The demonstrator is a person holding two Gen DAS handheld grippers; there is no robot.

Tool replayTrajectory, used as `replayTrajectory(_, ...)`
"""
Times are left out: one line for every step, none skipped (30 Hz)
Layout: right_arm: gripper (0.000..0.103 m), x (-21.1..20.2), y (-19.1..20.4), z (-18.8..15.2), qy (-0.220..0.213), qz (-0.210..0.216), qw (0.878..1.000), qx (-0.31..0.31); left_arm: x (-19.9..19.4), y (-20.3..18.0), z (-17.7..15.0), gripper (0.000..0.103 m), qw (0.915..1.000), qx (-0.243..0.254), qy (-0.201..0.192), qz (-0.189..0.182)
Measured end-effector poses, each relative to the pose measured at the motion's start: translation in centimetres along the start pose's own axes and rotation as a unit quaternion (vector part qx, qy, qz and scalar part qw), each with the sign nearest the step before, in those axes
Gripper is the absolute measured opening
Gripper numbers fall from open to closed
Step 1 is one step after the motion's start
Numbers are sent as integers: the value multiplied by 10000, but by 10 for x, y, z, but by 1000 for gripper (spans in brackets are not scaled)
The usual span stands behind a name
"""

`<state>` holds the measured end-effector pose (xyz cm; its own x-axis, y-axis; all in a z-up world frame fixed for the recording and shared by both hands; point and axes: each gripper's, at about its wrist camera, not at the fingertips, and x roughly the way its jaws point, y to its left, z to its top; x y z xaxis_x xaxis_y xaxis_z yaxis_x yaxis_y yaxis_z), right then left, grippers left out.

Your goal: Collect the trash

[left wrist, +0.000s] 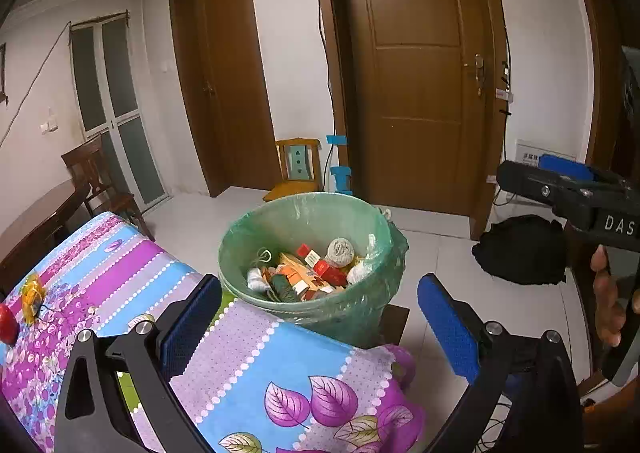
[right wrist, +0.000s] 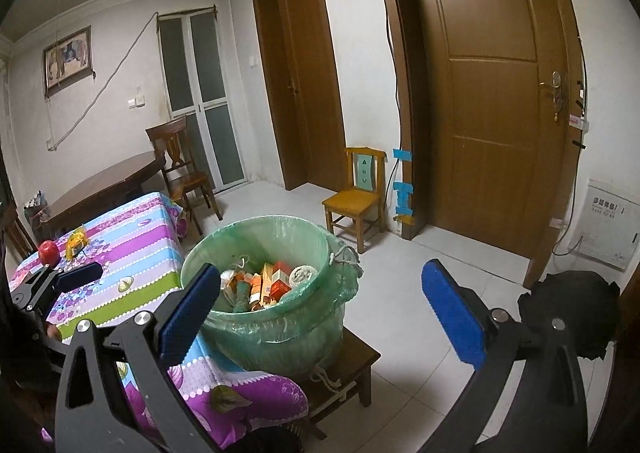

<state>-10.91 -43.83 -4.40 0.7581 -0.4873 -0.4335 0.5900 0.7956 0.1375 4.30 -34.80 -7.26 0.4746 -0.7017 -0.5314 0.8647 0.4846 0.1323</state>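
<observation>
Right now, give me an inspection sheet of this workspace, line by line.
Surface: table with floral striped tablecloth, mostly bare.
Job's things: green-lined trash bin on a low wooden stool beside the table corner, holding cartons, yarn and string.
Clutter: red apple and yellow wrapper at the table's far end.
Grippers: left gripper open, empty; right gripper open, empty.
Cables: wall cord beside the nearer door; a cord at the wall box.
Surroundings: small yellow chair, black bag on the floor, dark dining table, two closed brown doors.
</observation>
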Motion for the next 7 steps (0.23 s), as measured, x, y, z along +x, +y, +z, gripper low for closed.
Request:
replayTrajectory(97,0,1,0,-13,-12,10000,-24,1,0,0,98,10000,-10,62,20)
replayTrajectory(97,0,2,0,-17,-19,10000,-37,3,0,-1,98,9999,-33,130,38)
replayTrajectory(97,-1,3,0,-29,-23,10000,-54,4,1,-2,98,9998,-51,182,-3)
replayTrajectory(97,-2,4,0,-44,-37,9999,-83,5,2,-2,98,9998,-67,209,-12)
replayTrajectory(97,-2,6,0,-51,-56,9999,-110,5,2,-3,98,9997,-96,230,20)
replayTrajectory(97,-2,7,0,-56,-75,9999,-137,5,2,-4,98,9997,-98,218,62)
replayTrajectory(97,-2,8,-1,-64,-88,9998,-166,4,2,-5,98,9997,-80,196,100)
